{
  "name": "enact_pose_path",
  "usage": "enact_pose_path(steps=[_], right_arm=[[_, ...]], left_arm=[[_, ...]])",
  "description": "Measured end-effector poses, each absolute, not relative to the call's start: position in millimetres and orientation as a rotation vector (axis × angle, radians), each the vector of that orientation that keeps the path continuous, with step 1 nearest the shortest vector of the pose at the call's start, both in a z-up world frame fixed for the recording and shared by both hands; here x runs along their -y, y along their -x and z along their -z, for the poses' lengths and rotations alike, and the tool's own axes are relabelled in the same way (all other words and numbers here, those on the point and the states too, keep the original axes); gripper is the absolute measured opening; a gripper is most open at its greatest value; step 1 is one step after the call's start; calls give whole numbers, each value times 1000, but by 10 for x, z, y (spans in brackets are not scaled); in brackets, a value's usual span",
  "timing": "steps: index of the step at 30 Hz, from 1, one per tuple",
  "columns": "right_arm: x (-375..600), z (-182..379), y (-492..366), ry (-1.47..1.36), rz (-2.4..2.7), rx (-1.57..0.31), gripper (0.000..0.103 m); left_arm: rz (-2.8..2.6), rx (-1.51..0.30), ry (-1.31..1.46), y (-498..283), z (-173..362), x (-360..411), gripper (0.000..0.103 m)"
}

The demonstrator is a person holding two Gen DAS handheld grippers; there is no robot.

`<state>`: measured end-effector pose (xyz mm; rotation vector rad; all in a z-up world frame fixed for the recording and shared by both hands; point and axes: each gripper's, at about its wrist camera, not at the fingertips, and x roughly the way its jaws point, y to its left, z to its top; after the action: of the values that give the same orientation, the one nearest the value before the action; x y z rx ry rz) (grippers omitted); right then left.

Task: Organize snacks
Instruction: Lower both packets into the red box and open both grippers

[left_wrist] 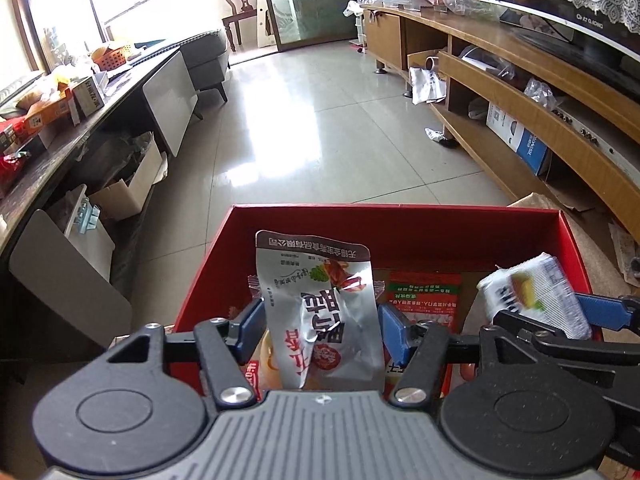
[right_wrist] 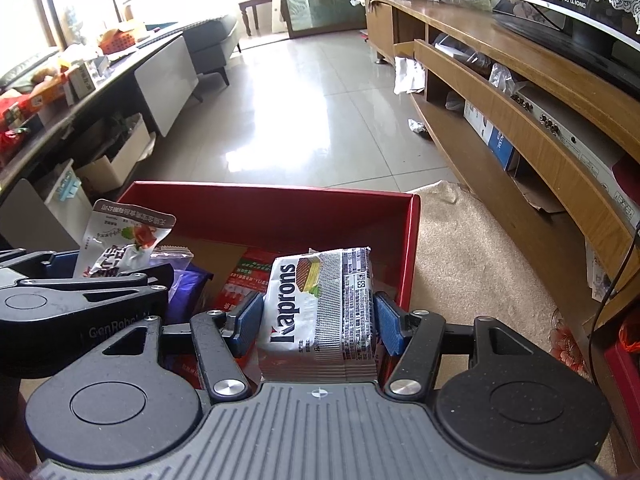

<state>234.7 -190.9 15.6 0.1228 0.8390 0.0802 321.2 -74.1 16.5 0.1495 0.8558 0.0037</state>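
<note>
I am holding my left gripper [left_wrist: 320, 320] over the red box [left_wrist: 400, 236], and its blue pads [left_wrist: 250, 326] are standing just off the crinkled edges of the silver foil pouch [left_wrist: 320, 304], so that gripper is reading as loosened rather than pinching; the pouch is still standing upright between the jaws, its long axis running away from me toward the far wall of the box, its lower end seeming to rest among the packets underneath. My right gripper [right_wrist: 316, 316] is clamping the Kaprons wafer pack [right_wrist: 316, 312] across its narrow width, both pads pressing its sides, with the pack's long axis also pointing away from me and down into the right-hand end of the box, near the box's right wall. The move ahead is turning on that: each snack is lying straight ahead of its own gripper and directly above the open box, so I am judging a short lowering and letting go as all that is needed, the left one being nearly done. The pouch is thin, shiny, creased foil that is likely to flop sideways once free; the wafer pack is a firm, squarish block in smooth printed film. Below, a purple packet [right_wrist: 186, 292] and a red printed packet [right_wrist: 244, 276] are lying flat on the brown cardboard floor.
</note>
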Motion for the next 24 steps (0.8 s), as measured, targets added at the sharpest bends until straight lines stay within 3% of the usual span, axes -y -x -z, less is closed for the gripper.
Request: enact_pose_path(steps=[19, 24], right_arm=[[1945, -280, -2286, -126, -73, -805, 71], [1960, -354, -2251, -114, -49, -781, 77]], left_arm=[[10, -852, -84, -3187, -280, 680, 61], [9, -836, -70, -3134, -368, 677, 62]])
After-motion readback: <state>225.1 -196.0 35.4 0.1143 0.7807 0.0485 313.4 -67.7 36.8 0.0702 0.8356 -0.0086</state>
